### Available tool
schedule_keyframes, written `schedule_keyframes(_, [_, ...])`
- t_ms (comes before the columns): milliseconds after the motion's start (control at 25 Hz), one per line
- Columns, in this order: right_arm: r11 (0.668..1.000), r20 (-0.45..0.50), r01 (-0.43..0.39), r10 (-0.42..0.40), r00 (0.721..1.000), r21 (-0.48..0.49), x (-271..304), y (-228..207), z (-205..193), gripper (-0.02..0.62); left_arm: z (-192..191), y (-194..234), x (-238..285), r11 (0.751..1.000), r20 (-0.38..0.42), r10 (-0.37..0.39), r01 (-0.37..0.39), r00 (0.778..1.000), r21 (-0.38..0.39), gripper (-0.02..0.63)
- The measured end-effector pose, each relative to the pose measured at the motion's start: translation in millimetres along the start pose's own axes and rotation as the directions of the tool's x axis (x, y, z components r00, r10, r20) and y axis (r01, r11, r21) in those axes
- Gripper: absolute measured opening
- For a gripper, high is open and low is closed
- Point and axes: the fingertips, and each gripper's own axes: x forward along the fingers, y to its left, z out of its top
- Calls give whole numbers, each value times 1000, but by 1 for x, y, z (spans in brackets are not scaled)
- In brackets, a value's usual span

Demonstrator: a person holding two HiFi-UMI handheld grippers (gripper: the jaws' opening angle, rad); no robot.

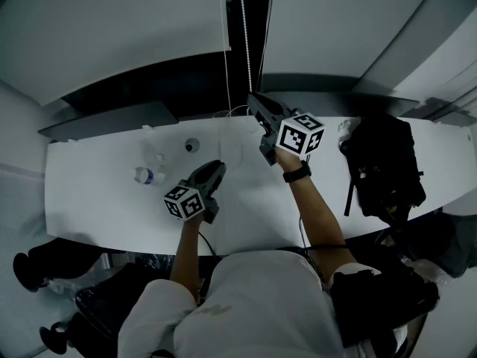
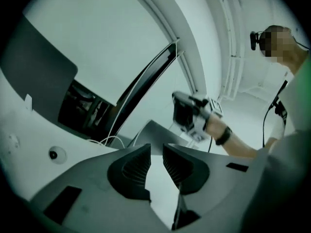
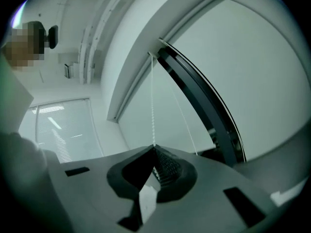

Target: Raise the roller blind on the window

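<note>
The person stands at a long white table (image 1: 97,200) pushed up against the window, a gripper in each hand. Two pale roller blinds hang side by side behind the table, the left blind (image 1: 112,28) and the right blind (image 1: 335,21). Both are down most of the way, with a dark strip of window showing under their lower edges and a narrow dark gap between them. The bead chain (image 1: 244,21) hangs in that gap, and a thinner cord (image 1: 226,73) drops beside it, with some of it looping onto the table.

The right gripper (image 1: 252,99) is held up at the gap, pointing roughly level at the window. From its own view its fingers (image 3: 167,166) are closed tight on the bead chain (image 3: 152,101), which runs straight up from their tips to the top of the window frame. There is a dark watch (image 1: 297,172) on that wrist.

The left gripper (image 1: 216,166) is lower and nearer the person, over the middle of the table. Its fingers (image 2: 136,166) stand a little apart with nothing between them, only the pale table surface showing through the gap. It is clear of both chain and cord.

On the table a small water bottle (image 1: 149,175) lies left of the left gripper, a small round dark object (image 1: 192,145) sits near it, and a black bag (image 1: 384,166) rests at the right end.
</note>
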Motion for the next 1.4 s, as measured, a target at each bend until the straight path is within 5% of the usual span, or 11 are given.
schedule_keyframes(200, [992,-170,48,-28,985,119,-28,-2,-127,5,56,13,1,996,80,15,-22,997,88,54])
schedule_keyframes(440, [982,-354,108,-48,934,153,-65,-4,-223,5,107,-9,39,984,89,-83,68,993,163,59])
schedule_keyframes(520, [983,-404,118,-52,913,140,-74,-2,-244,5,126,-28,58,973,67,-146,132,987,188,97])
schedule_keyframes(600, [983,-441,121,-50,896,135,-81,1,-261,5,147,-46,79,961,40,-198,186,979,203,202])
schedule_keyframes(760, [980,-466,120,-32,884,160,-85,8,-279,4,197,-80,111,932,49,-242,218,969,290,214])
schedule_keyframes(960, [984,-472,121,-46,880,131,-87,9,-279,3,229,-93,134,906,44,-175,144,984,398,203])
schedule_keyframes(1120, [981,-465,136,-56,884,139,-93,2,-277,3,230,-83,135,923,62,-126,95,990,373,20])
schedule_keyframes(1400, [981,-459,114,-32,888,154,-90,11,-276,3,234,-80,126,942,93,-149,112,984,318,12])
